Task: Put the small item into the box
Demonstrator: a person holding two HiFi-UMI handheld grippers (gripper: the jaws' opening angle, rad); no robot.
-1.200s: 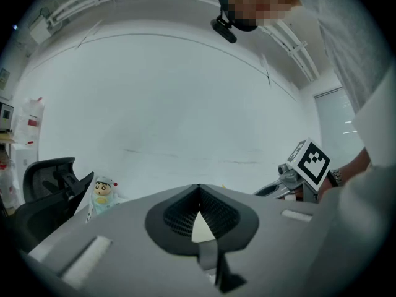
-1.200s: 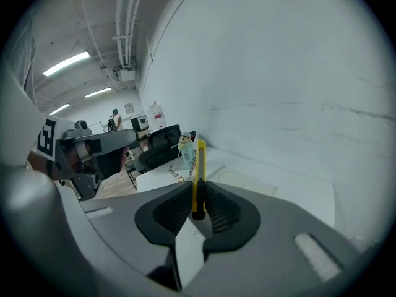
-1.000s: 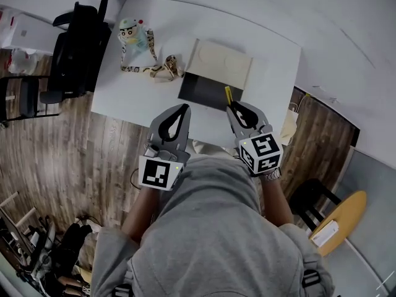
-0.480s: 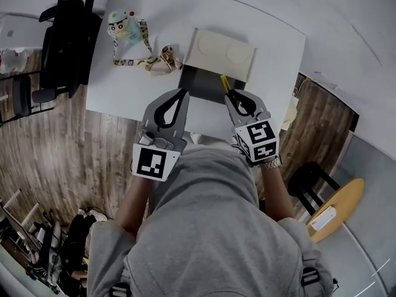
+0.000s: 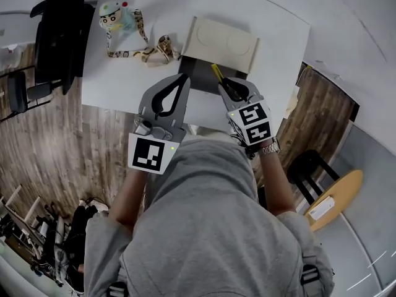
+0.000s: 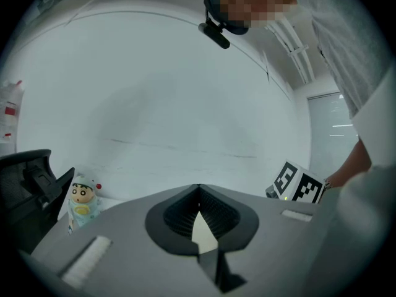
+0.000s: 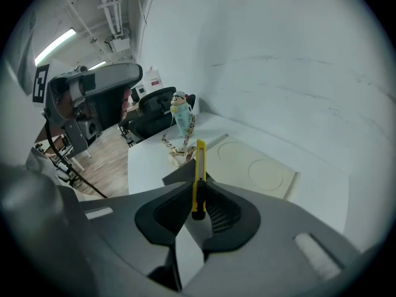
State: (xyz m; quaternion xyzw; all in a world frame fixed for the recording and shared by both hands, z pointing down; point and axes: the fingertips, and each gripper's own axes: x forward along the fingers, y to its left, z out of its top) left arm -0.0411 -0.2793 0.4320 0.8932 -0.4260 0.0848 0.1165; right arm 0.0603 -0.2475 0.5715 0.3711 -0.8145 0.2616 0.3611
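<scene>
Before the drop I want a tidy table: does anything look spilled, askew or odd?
Nothing is spilled or damaged. The only untidy thing is the patterned strap of the cartoon figure, trailing loose over the table and ending close beside the open box. The right gripper holds the yellow cutter at the box's opening.

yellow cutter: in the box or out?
Out. The yellow cutter is clamped in the right gripper, its tip over the box's dark opening.

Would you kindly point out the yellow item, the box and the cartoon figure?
yellow item (image 7: 199, 169), right gripper view, on its bare shaft.
box (image 5: 221, 40), head view, middle of its cream lid.
cartoon figure (image 5: 113, 16), head view, on its head.
</scene>
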